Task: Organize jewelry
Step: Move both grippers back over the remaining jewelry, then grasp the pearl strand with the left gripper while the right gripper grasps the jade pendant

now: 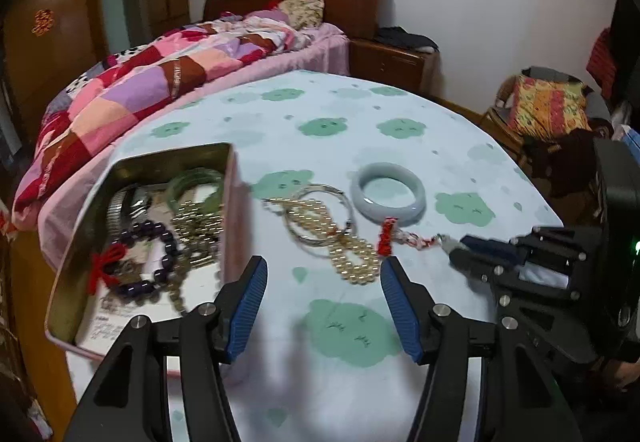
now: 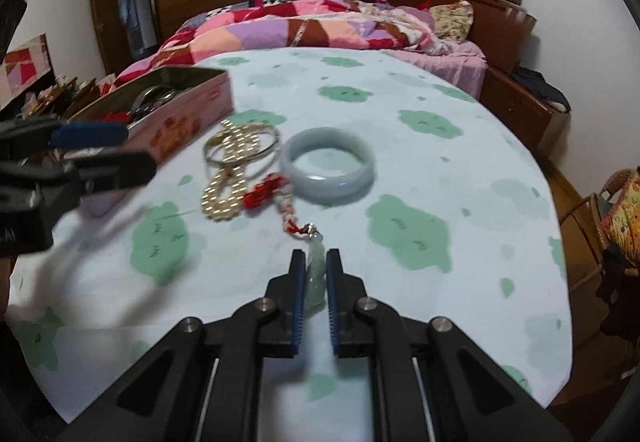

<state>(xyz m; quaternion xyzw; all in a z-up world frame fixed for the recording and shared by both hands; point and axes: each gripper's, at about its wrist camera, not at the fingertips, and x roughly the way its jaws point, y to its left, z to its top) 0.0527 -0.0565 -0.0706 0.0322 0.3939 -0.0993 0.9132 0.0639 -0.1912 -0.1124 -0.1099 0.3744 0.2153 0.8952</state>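
Your right gripper (image 2: 316, 262) is clamped on the pale jade pendant (image 2: 314, 282), pads pressing both sides; its red-and-white braided cord (image 2: 276, 201) trails across the cloth to the jade bangle (image 2: 328, 165). Your left gripper (image 1: 324, 298) is wide open, nothing between its pads, hovering over the tablecloth (image 1: 400, 113) beside the tin box (image 1: 230, 177). Ahead of it lie the gold bead chain (image 1: 352, 254) and thin silver bangles (image 1: 320, 193). In the tin: purple bead bracelet (image 1: 160, 254), green bangle (image 1: 196, 185), more gold chain.
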